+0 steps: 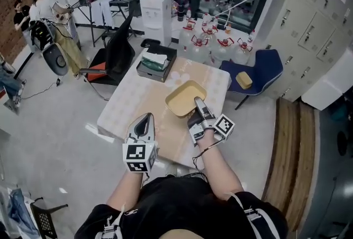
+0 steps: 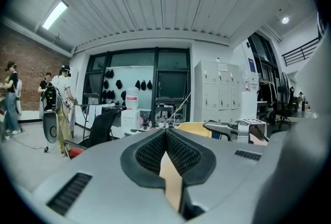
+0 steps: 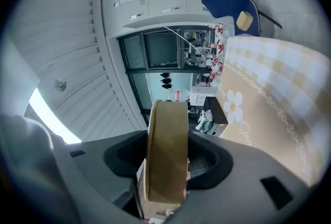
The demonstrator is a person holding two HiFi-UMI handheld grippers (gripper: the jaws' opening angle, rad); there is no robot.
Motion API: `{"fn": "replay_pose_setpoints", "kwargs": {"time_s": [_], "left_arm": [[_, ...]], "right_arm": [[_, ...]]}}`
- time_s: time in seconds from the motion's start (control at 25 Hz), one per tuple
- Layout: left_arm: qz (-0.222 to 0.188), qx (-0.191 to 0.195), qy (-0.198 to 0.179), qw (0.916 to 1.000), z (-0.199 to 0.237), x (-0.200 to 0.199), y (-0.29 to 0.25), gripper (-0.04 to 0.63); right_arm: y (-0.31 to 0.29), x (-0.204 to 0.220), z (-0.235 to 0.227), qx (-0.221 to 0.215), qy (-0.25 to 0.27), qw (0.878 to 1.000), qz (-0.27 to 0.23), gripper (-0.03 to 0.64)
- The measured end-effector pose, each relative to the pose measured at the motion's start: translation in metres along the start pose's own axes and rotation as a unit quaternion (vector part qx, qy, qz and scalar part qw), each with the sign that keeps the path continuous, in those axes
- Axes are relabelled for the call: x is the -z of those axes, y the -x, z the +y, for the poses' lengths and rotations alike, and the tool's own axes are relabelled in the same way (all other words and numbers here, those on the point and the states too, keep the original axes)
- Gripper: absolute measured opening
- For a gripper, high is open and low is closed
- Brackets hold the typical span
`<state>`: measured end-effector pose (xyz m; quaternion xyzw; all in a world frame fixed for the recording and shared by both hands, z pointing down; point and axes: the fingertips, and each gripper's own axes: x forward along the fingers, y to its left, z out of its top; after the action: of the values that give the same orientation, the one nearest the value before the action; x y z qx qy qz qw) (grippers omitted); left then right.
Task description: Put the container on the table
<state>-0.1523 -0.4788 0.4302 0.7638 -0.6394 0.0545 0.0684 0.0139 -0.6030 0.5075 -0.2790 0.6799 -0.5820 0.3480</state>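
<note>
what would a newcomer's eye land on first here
The yellow container, clamped by its near edge in the right gripper over the middle of the checked-cloth table. Next, the left gripper, jaws together on nothing, at the table's near edge. Beyond the table stands a cluster of big water bottles.

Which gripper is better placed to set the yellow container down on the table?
Right. The right gripper is shut on the rim of the yellow container, over the table. The left gripper is shut, empty, off to the side.
</note>
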Motion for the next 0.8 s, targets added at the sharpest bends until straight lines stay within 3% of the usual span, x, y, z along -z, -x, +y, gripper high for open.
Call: {"fn": "replay_pose_setpoints", "kwargs": {"time_s": [0.4,0.8], "left_arm": [[0.016,-0.017,0.012,0.9997,0.052,0.018,-0.046,0.012],[0.034,-0.028,0.016,0.9989,0.079,0.026,-0.087,0.013]], "right_arm": [[-0.071,0.008,-0.08,0.057,-0.01,0.998,0.029,0.244],[-0.108,0.005,-0.163,0.12,-0.071,0.989,0.043,0.244]]}}
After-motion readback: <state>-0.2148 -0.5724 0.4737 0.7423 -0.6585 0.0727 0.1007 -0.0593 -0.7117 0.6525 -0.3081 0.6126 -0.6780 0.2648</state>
